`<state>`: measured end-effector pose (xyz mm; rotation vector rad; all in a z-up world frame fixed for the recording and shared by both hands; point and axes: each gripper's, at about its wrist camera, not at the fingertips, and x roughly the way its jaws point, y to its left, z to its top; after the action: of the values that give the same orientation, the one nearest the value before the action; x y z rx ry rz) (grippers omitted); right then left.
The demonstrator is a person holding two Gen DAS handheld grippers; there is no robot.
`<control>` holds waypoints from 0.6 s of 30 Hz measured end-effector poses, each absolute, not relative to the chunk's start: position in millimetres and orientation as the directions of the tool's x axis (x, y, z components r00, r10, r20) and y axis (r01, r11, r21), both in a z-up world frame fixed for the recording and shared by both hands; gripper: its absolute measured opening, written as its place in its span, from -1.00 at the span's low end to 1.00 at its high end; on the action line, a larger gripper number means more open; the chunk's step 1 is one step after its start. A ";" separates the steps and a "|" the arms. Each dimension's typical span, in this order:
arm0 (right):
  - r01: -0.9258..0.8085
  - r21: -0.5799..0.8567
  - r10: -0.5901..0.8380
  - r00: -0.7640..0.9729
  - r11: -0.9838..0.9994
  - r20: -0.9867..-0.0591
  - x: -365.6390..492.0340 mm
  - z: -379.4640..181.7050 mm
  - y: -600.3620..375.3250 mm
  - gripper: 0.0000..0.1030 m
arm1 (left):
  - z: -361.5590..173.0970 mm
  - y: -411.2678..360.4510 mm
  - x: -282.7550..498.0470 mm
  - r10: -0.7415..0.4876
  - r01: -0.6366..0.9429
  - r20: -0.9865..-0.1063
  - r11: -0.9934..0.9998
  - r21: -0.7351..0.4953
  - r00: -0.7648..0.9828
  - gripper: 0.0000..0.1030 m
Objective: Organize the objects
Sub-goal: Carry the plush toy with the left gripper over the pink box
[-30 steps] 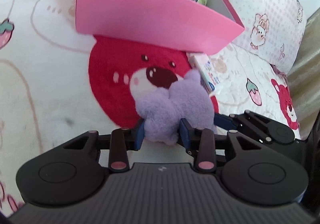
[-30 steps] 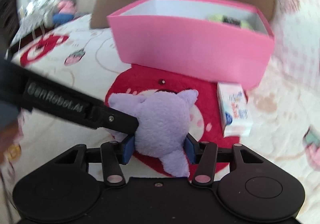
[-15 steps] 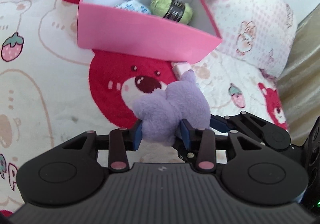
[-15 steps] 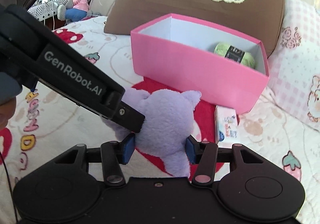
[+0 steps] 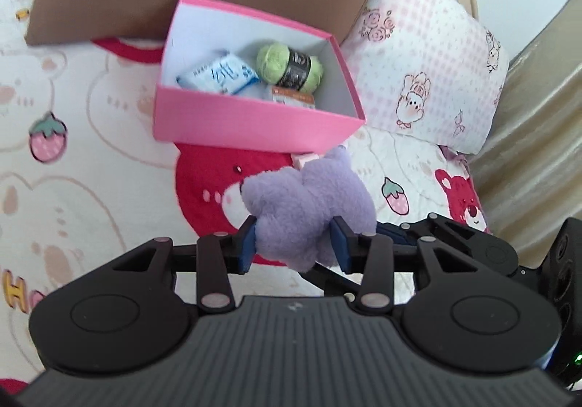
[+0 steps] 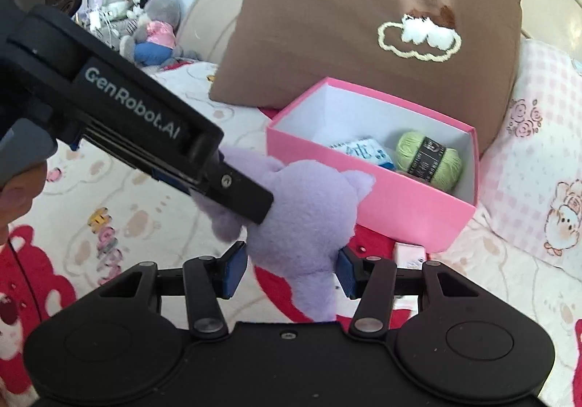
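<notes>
On a bear-print bedspread (image 5: pixel 91 167), both grippers (image 5: pixel 294 238) (image 6: pixel 289 268) seemingly clamp the purple plush (image 6: pixel 309 210).

Left hand-held gripper (image 5: pixel 295 239): both blue pads pressed into the purple plush toy (image 5: pixel 309 205), jaws partly closed on it, held up off the bed. Right hand-held gripper (image 6: pixel 289 268): blue pads clamped on the same toy from the other side, jaws at similar width. The left one's black body crosses the right wrist view from upper left, its finger tip touching the plush. Both tilted forward, close together
</notes>
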<state>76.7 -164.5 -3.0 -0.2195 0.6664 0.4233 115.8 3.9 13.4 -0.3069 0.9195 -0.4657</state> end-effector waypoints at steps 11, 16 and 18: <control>-0.378 -0.141 0.247 0.802 0.915 -0.544 90.0 21.8 -155.0 0.07 | 45.4 -0.5 126.0 -0.488 0.310 -0.666 0.873 -0.377 0.564 -0.19; -0.376 -0.098 0.271 0.804 0.922 -0.529 112.9 34.0 -163.5 0.06 | 61.2 -3.9 143.7 -0.485 0.333 -0.651 0.874 -0.353 0.584 -0.19; -0.378 -0.087 0.279 0.801 0.922 -0.529 122.5 38.0 -166.0 0.07 | 65.1 -5.0 152.5 -0.483 0.337 -0.651 0.875 -0.347 0.585 -0.19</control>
<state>122.5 -166.0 38.0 -0.1931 0.5358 0.3546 152.5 -5.0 65.1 -0.1946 0.8159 -0.4817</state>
